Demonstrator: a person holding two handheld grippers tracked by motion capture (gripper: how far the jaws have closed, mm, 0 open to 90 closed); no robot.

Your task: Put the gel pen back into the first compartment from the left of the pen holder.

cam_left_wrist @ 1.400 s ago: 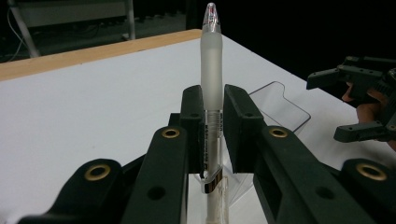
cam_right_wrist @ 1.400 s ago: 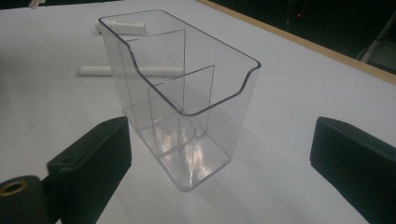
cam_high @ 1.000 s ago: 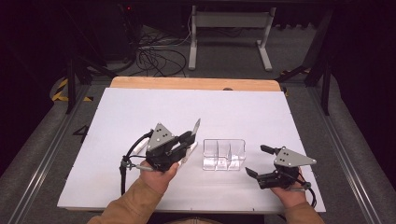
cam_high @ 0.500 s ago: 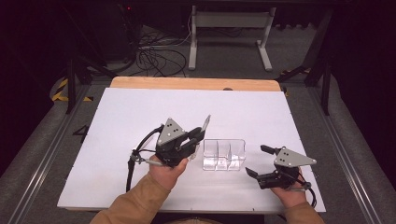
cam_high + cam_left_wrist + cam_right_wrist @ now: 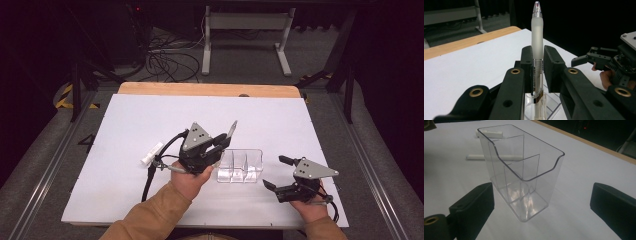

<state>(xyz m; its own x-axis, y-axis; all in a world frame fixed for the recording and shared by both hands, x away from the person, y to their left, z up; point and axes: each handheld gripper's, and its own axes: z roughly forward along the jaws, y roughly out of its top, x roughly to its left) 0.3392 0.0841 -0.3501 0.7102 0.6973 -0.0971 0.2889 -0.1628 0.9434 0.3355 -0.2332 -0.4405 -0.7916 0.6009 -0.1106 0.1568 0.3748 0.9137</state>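
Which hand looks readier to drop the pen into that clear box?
Probably the left: its gripper is shut on the pen right beside the clear box. The right gripper sits open, holding nothing.

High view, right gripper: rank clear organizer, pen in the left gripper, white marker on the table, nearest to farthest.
From the right gripper:
1. Clear organizer, just to its left.
2. Pen, held upright past the organizer's left end.
3. White marker, lying far left.

Carried the pen [image 5: 537,47], clamped between the left gripper's [image 5: 220,142] jaws, across toward the clear organizer [image 5: 241,165], now just beside it.
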